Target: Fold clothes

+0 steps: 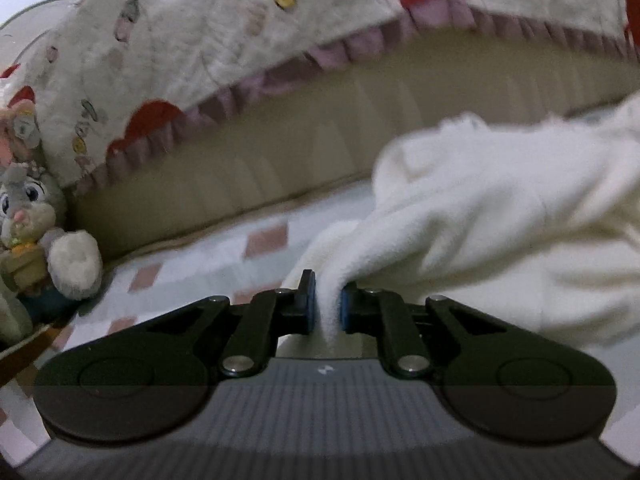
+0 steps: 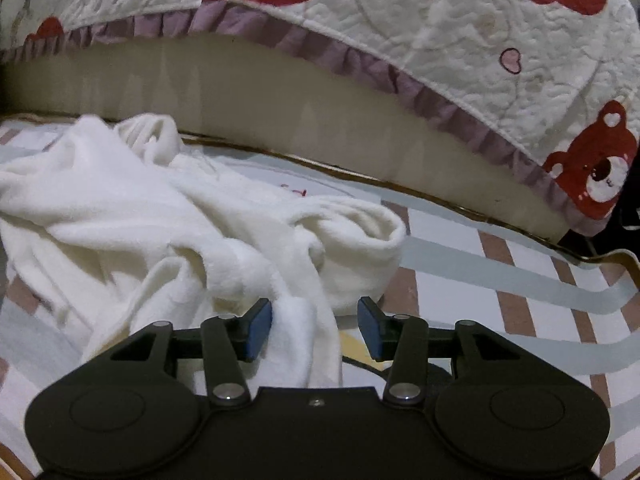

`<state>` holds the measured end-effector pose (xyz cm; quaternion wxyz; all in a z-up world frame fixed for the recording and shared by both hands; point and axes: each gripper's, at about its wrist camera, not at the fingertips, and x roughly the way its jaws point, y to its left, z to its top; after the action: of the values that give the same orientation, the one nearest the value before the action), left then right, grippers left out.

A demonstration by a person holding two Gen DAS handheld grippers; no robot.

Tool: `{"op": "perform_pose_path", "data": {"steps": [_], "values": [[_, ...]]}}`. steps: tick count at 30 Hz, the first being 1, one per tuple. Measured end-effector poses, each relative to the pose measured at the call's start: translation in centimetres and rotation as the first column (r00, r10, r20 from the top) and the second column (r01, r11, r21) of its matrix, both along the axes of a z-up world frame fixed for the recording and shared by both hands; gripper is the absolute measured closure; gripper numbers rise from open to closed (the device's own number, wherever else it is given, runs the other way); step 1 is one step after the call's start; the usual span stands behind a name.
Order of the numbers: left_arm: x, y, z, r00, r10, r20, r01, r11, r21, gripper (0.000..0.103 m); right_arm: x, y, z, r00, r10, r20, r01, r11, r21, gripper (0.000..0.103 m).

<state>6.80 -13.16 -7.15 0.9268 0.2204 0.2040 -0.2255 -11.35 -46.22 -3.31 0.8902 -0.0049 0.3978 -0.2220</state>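
Left claw [image 1: 327,306]: pads pinched tight on a bunched fold of the white fleece garment [image 1: 500,216], which fans out ahead and to the right
Right claw [image 2: 314,330]: jaws apart, a strip of the garment [image 2: 168,224] lying between them against the left pad, right pad clear of it
Garment: crumpled heap on the checked bed sheet [image 2: 500,248]
Behind: quilted bear-print cover [image 2: 480,40], plush rabbit [image 1: 32,216] at far left

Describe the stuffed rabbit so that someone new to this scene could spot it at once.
Start at the padded beige backrest draped with a bear-print quilt. Follow it to its far left end in the left wrist view. There sits the stuffed rabbit: grey, big-eyed, with a fluffy white foot, the only toy there with long ears.
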Motion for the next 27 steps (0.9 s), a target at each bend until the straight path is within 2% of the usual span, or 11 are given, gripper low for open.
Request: {"op": "perform_pose_path", "data": {"steps": [3,6,8,11,15,17,19,21,24,27], "values": [[1.1,0.3,0.5,1.0,0.006,-0.004,-0.006,0.999,-0.037,0.091,-0.5,0.8,0.6,1.0,-0.007,0.01,0.007,1.0,0.001,0.053],[2.2,0.9,0.0,0.995,0.026,-0.092,-0.038,0.991,-0.129,0.091,-1.5,1.5,1.4,0.999,-0.011,0.031,0.01,0.999,0.045,0.052],[2.5,1.6,-0.8,0.99,0.028,-0.139,-0.049,0.987,-0.152,0.091,-2.5,1.6,2.0,0.999,-0.033,0.041,0.028,0.993,0.112,0.051],[2.9,1.9,-1.3,0.986,0.026,-0.166,-0.05,0.988,-0.146,0.091,-3.0,2.0,2.7,0.998,-0.04,0.045,0.031,0.981,0.194,0.05],[2.9,2.2,-1.3,0.987,0.017,-0.162,-0.042,0.987,-0.154,0.091,-1.2,3.7,4.6,0.999,0.013,0.045,-0.023,0.973,0.229,0.05],[2.7,2.5,-1.5,0.985,0.022,-0.17,-0.05,0.986,-0.158,0.091,0.4,5.0,5.6,0.995,0.065,0.072,-0.08,0.969,0.233,0.049],[2.4,2.8,-1.8,0.979,0.036,-0.198,-0.071,0.983,-0.171,0.091,2.0,5.9,5.5,0.992,0.084,0.097,-0.106,0.963,0.248,0.049],[1.6,2.9,-1.9,0.98,0.049,-0.194,-0.082,0.983,-0.165,0.091,3.5,6.9,5.4,0.987,0.104,0.123,-0.133,0.956,0.263,0.049],[-0.1,3.0,-2.5,0.969,0.065,-0.237,-0.104,0.983,-0.155,0.092,3.1,8.4,4.4,0.98,0.133,0.146,-0.171,0.943,0.287,0.049],[-1.6,3.1,-2.6,0.973,0.062,-0.223,-0.094,0.986,-0.138,0.092,1.9,9.0,4.5,0.978,0.129,0.162,-0.173,0.939,0.298,0.048]]}}
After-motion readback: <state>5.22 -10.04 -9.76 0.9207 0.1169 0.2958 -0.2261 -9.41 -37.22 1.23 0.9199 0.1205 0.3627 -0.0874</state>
